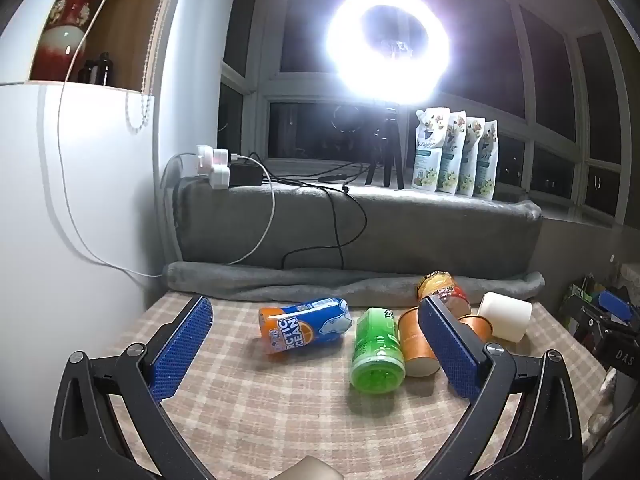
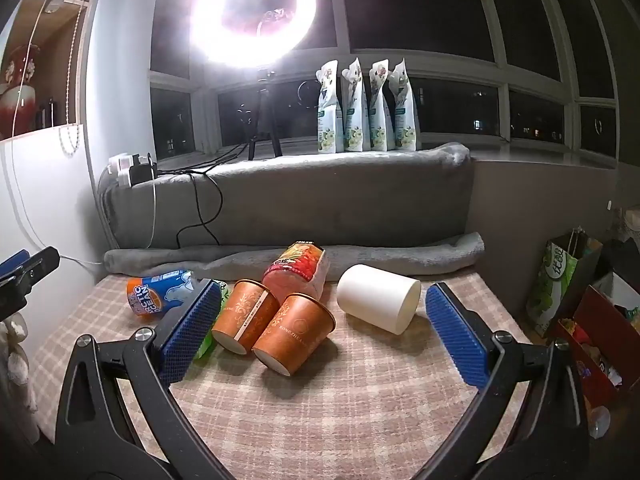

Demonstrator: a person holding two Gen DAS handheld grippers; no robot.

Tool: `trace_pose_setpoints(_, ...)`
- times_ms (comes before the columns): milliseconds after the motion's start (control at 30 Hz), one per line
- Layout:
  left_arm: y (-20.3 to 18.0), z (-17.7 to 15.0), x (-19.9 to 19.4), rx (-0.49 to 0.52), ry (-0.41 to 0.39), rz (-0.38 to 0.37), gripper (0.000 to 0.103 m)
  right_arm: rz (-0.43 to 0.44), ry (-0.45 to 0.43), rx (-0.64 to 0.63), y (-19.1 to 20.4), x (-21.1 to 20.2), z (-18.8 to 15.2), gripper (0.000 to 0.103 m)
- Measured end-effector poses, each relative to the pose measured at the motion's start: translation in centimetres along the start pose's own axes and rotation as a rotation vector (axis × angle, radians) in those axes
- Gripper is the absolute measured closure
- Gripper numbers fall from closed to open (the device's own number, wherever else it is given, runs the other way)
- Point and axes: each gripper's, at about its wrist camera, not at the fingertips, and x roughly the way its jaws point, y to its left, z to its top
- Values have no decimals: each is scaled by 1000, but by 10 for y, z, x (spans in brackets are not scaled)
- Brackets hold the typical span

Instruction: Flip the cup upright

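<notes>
Several cups lie on their sides on the checked tablecloth (image 2: 340, 400). A white cup (image 2: 378, 298) lies at the right; it also shows in the left wrist view (image 1: 506, 316). Two orange paper cups (image 2: 294, 332) (image 2: 244, 316) lie side by side with bases toward me; one shows in the left wrist view (image 1: 416, 344). My right gripper (image 2: 324, 328) is open and empty, with the orange cups and the white cup between its fingers' lines. My left gripper (image 1: 316, 352) is open and empty, behind the blue-orange can (image 1: 304, 326) and green cup (image 1: 376, 352).
A red-labelled jar (image 2: 298, 270) lies behind the orange cups. A grey blanket roll (image 2: 280, 258) borders the table's far edge. A ring light on a tripod (image 2: 256, 12), several pouches (image 2: 366, 108) and cables stand on the sill. Bags (image 2: 560, 280) stand at the right.
</notes>
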Motion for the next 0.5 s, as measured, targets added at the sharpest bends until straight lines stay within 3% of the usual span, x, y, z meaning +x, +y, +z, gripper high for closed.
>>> trace_pose_setpoints(500,0,-4,3,-5,19,-1,1,-17,18,16,-4,5,-1,0)
